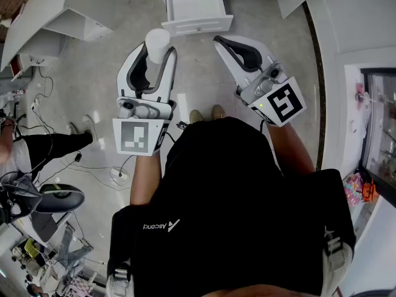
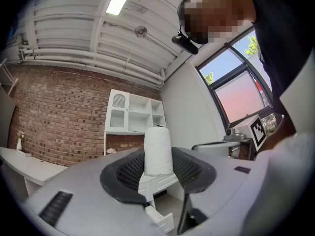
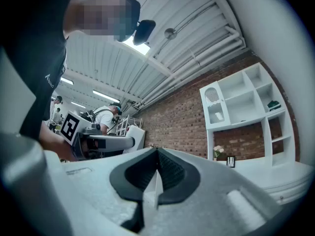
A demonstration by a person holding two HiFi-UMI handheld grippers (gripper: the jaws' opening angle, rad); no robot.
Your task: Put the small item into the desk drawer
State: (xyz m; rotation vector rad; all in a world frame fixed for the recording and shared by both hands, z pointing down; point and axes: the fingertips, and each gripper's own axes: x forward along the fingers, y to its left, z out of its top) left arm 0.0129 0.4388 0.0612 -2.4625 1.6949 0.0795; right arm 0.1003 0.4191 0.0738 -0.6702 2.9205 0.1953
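Observation:
A small white cylinder (image 1: pixel 157 45) stands upright between the jaws of my left gripper (image 1: pixel 156 49), which is shut on it. In the left gripper view the white cylinder (image 2: pixel 158 150) rises between the black pads. An open white desk drawer (image 1: pixel 197 8) lies ahead on the floor side of the view, just beyond both grippers, and shows below the jaws as the drawer (image 2: pixel 156 215). My right gripper (image 1: pixel 230 43) is held beside the left one, its jaws shut with nothing between them; its pads (image 3: pixel 156 173) meet in the right gripper view.
White desk parts (image 1: pixel 55 11) stand at the upper left and upper right. A person's shoes (image 1: pixel 207 114) are on the floor below the grippers. Cables and a chair (image 1: pixel 55 197) lie at the left. White shelving (image 2: pixel 132 113) stands against a brick wall.

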